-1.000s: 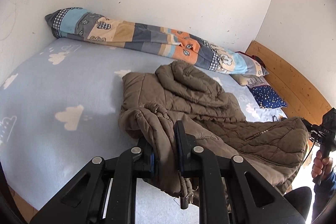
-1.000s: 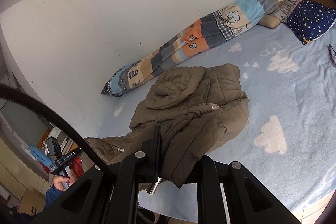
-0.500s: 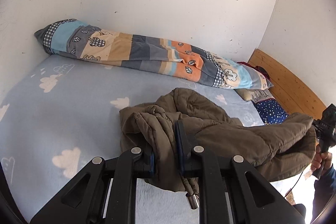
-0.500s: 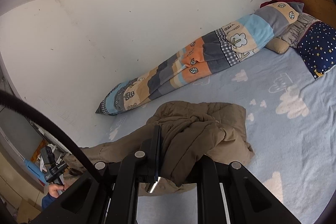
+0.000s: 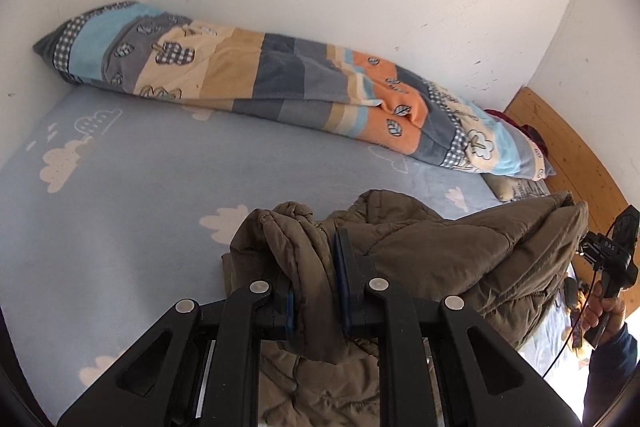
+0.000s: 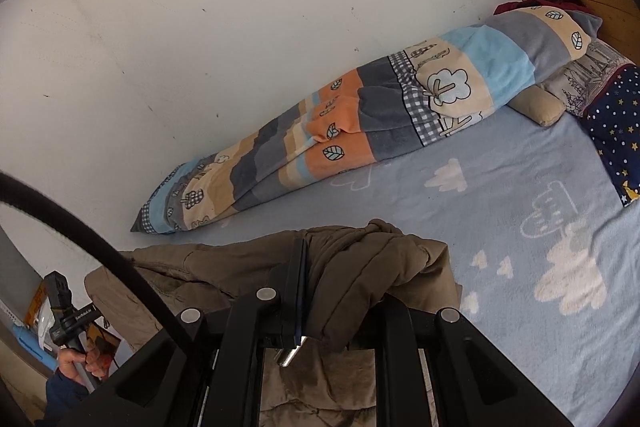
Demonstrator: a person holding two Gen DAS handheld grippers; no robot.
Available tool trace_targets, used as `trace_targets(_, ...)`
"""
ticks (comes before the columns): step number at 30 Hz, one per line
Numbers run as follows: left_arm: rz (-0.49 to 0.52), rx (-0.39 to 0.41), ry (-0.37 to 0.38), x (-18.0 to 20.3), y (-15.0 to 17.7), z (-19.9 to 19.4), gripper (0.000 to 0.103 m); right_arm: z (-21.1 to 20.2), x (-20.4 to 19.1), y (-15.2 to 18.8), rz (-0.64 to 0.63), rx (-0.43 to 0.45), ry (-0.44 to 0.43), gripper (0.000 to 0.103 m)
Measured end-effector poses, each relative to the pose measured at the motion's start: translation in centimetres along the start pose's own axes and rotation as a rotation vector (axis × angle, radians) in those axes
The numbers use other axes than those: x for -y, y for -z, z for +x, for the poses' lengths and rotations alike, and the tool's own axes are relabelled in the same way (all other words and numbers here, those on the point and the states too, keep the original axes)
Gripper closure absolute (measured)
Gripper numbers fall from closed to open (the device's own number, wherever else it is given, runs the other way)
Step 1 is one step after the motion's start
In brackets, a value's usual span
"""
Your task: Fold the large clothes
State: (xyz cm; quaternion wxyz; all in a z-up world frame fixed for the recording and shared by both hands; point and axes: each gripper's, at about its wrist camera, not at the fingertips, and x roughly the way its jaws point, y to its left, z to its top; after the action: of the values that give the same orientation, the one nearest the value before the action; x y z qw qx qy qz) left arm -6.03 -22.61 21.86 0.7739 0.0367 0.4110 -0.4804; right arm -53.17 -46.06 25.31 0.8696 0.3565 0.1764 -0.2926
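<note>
A brown quilted jacket [image 5: 440, 247] hangs stretched between both grippers above the near part of a light blue bed [image 5: 140, 195]. My left gripper [image 5: 316, 267] is shut on a bunched edge of the jacket. My right gripper [image 6: 340, 279] is shut on another bunched edge of the jacket [image 6: 360, 267], which drapes over and hides its right finger. A metal zipper pull [image 6: 290, 355] dangles below that grip. In the left wrist view the right hand and its gripper handle [image 5: 608, 267] show at the far right; in the right wrist view the left hand [image 6: 76, 359] shows at lower left.
A rolled patchwork blanket [image 5: 280, 95] lies along the white wall at the back of the bed. Pillows [image 6: 616, 119] and a wooden headboard [image 5: 572, 155] are at the right end. A black cable [image 6: 80, 235] crosses the right wrist view at left.
Both grippers have carried the jacket forward toward the wall and blanket. The jacket has lifted off the bed and folded over itself, so less of it lies spread on the sheet.
</note>
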Motion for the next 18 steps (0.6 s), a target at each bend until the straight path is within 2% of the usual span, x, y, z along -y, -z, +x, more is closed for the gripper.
trace_targets(5,-0.023,-0.075,-0.038,-1.4,-1.2,6.6,0.087,6.6,2.7,-1.1,0.014,-0.057,0.060,0.090)
trace_targets(10,-0.078,-0.140,-0.049,-3.1,-0.8,11.5,0.085,12.9,5.6,-0.9,0.047,-0.131,0.115,0.089)
trace_targets(18,-0.255,-0.225,0.041,-6.0,-0.9,15.1,0.084,18.6,9.2,0.4,0.133,-0.222,0.157,0.089)
